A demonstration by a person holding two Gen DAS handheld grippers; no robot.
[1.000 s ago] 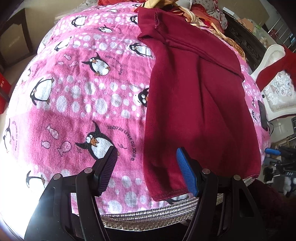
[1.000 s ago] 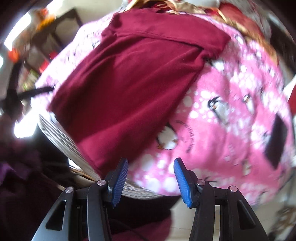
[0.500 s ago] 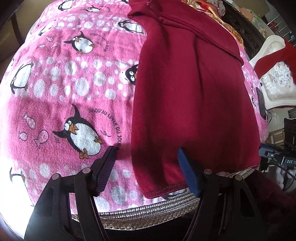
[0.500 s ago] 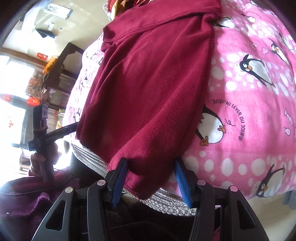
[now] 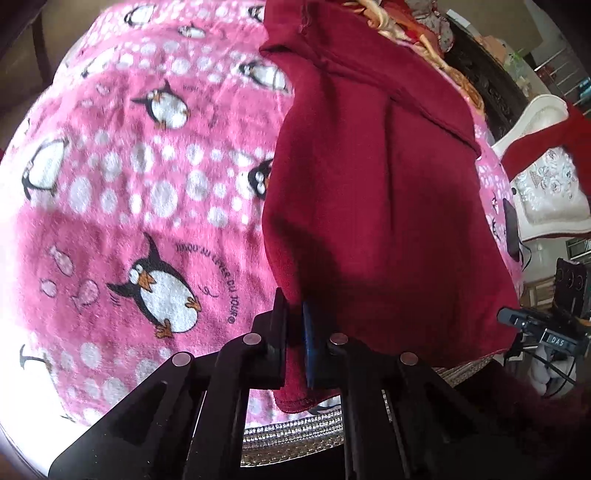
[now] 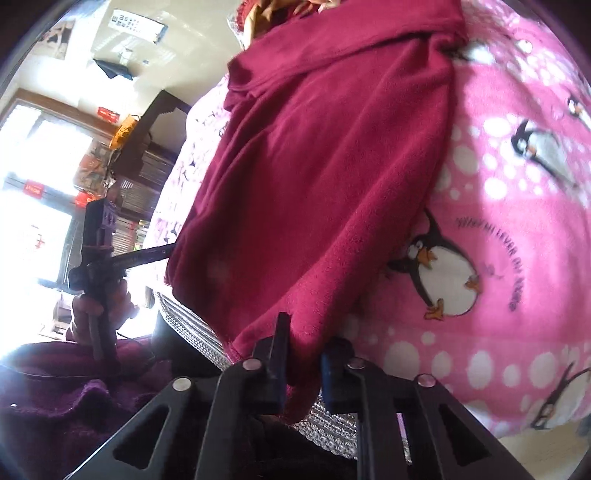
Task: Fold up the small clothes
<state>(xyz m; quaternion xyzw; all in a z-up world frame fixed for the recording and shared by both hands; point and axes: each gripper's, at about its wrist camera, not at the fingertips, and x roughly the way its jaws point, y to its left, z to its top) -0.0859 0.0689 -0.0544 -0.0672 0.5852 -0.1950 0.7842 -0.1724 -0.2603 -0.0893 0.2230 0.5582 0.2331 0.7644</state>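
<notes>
A maroon fleece garment (image 5: 369,203) lies spread on a pink penguin blanket (image 5: 129,203), its hem hanging over the near edge. My left gripper (image 5: 293,332) is shut on the hem's near-left corner, with cloth pinched between the pads. In the right wrist view the same garment (image 6: 314,184) runs away from me over the blanket (image 6: 517,240). My right gripper (image 6: 303,362) is closing its jaws on the other near corner, and a bunched fold of hem sits squeezed between them. A hand holding the left gripper (image 6: 99,258) shows at the left.
A heap of other clothes (image 5: 406,29) sits at the blanket's far end. A black phone (image 5: 509,225) lies near the right edge, beside a white armchair (image 5: 546,184) draped in red. A silvery woven mat edge (image 5: 295,435) sticks out below the blanket.
Both grippers stood open around the hem corners half a second ago. Both have now closed on the cloth. The right gripper had come down and rolled onto its corner before that.
</notes>
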